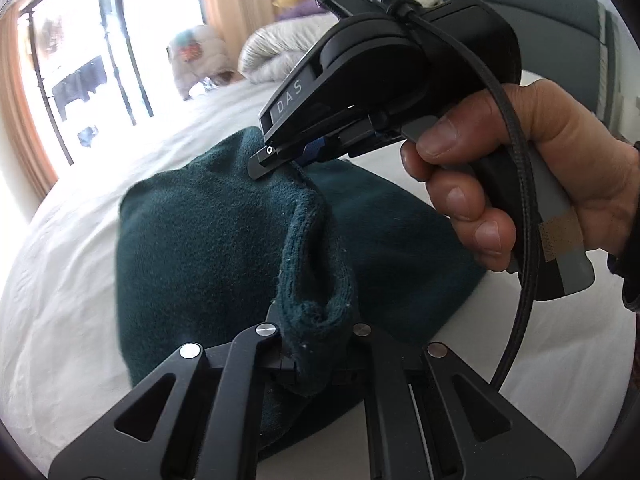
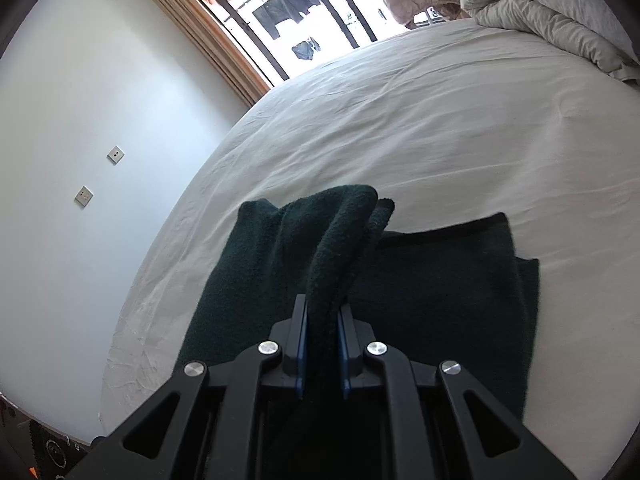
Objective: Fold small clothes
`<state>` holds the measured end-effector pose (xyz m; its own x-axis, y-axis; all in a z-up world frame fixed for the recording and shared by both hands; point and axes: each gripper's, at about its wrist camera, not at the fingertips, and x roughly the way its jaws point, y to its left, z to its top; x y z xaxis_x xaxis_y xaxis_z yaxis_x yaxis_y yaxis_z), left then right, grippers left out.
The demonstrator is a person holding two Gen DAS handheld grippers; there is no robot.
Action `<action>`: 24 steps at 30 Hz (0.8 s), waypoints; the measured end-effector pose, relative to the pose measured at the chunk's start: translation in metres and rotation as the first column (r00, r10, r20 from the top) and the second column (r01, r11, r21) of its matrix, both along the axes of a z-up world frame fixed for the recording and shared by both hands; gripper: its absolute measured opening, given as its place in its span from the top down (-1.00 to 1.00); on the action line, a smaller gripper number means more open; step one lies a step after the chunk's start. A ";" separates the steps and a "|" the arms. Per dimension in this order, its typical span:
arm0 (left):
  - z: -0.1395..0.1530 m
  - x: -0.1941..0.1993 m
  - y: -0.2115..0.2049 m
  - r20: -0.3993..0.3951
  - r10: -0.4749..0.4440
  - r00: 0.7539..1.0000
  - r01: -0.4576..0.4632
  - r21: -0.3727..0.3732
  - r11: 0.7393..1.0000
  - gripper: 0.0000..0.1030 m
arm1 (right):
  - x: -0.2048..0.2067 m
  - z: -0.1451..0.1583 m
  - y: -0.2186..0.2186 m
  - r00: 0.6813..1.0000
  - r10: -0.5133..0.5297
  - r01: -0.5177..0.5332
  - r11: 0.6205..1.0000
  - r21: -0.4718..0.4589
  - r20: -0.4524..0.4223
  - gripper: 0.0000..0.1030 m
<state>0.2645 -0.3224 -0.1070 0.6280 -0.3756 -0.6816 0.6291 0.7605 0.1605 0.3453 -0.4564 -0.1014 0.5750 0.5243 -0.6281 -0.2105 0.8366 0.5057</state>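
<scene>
Left wrist view: the left gripper (image 1: 310,354) has its jaws closed on a bunched edge of a dark green cloth (image 1: 224,240), whose thick hem rises in a ridge from between them. Farther along that ridge, the right gripper (image 1: 266,164) pinches the same edge; the right hand (image 1: 516,184) wraps its handle, and a black cable (image 1: 516,184) loops down past the fingers. The rest of the cloth lies spread on the white bed (image 1: 80,280) below both tools.

Right wrist view: the right gripper (image 2: 322,332) has its blue-lined jaws clamped on a raised fold of the cloth (image 2: 440,280), which stands up as a narrow crest between them. To the right of the crest the cloth lies flat on the bed (image 2: 400,120), with a darker band along its far edge and a second layer showing at its right side. To the left, another part slopes down to the sheet.

A rolled pale duvet (image 2: 540,12) sits at the far end of the bed, well apart from the cloth. A window (image 2: 304,8) with dark bars is beyond it.
</scene>
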 end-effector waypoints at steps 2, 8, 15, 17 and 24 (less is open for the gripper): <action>-0.006 0.002 -0.007 -0.014 -0.019 1.000 0.020 0.010 1.000 0.88 | -0.003 -0.008 -0.014 1.000 -0.026 0.026 1.000 0.003 -0.012 0.74; -0.013 0.011 -0.021 -0.053 -0.037 0.998 0.038 0.023 0.999 0.88 | -0.007 -0.023 -0.039 0.997 -0.075 0.075 0.997 -0.002 -0.030 0.74; -0.016 0.028 -0.024 -0.064 -0.028 0.998 0.030 0.028 0.999 0.88 | -0.005 -0.026 -0.049 0.996 -0.082 0.082 0.997 -0.014 -0.028 0.74; -0.016 0.026 -0.030 -0.067 -0.031 0.997 0.033 0.029 0.999 0.88 | -0.005 -0.027 -0.054 0.996 -0.080 0.079 0.997 -0.023 -0.028 0.74; -0.012 0.012 -0.041 -0.066 -0.036 0.997 0.038 0.031 0.999 0.88 | -0.007 -0.024 -0.070 0.996 -0.083 0.081 0.996 -0.047 -0.033 0.74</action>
<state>0.2762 -0.3638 -0.1194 0.5674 -0.3751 -0.7330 0.6668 0.7316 0.1418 0.3381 -0.5267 -0.1258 0.5920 0.4471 -0.6706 -0.1232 0.8725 0.4729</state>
